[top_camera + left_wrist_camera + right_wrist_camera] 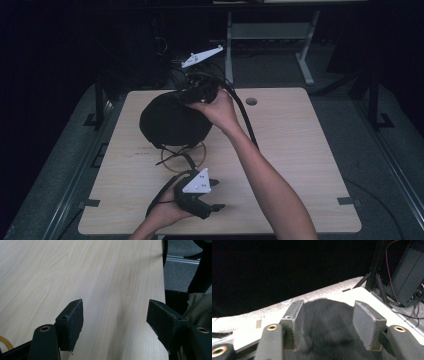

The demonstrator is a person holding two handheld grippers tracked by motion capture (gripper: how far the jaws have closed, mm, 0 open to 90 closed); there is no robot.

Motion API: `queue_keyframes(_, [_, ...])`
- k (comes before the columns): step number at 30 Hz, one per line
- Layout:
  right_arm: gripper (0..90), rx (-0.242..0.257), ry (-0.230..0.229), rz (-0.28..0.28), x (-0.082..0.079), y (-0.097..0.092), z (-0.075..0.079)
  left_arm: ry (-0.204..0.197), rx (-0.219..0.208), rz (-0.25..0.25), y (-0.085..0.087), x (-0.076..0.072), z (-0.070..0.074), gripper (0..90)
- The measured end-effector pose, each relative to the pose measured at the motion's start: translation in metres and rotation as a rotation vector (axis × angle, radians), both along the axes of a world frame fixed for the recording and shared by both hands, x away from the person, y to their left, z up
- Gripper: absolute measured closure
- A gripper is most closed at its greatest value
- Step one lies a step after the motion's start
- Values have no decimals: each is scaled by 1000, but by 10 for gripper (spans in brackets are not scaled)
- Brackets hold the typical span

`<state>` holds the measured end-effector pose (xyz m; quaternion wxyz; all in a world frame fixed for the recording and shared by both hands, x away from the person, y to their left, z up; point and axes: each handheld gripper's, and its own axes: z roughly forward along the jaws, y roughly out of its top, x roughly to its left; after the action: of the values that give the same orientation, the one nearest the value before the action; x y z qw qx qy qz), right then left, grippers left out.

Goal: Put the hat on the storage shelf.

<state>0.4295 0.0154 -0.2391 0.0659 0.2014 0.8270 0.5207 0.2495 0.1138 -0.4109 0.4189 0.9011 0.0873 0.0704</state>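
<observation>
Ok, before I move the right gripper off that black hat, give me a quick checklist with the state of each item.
1. Right gripper open: ok, pads stand apart.
2. Black hat free of the pads: cannot tell, the fabric sits between them and the left pad looks close to it.
3. Hat resting on the table: ok.
4. Left gripper open with nothing between its pads: ok.
5. Yellow ring by the hat, clear of the lift path: cannot tell, partly hidden under the hat.
</observation>
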Motion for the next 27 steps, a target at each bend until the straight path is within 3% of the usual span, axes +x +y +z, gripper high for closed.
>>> queue_keyframes(2, [394, 4, 3, -5, -1, -7, -2, 2, 2, 6, 0, 1, -1, 283])
queue_keyframes(5, [376, 50, 21, 8, -2, -18, -4, 6, -5, 20, 1, 2, -2, 271])
queue_keyframes(12, [323, 49, 25, -21, -5, -43, -3, 14, 7, 26, 1, 3, -3, 267])
queue_keyframes(15, [321, 46, 23, -25, -9, -53, -3, 46, 2, 30, 1, 4, -6, 260])
queue_keyframes(19, [300, 36, 25, -37, -12, -68, -5, 42, 11, 28, 1, 4, -7, 256])
queue_keyframes(24, [290, 66, 59, -41, -14, -88, -9, 67, 0, 39, 1, 5, -9, 246])
queue_keyframes(27, [279, 64, 56, -48, -17, -97, -12, 64, -1, 46, 2, 5, -9, 243])
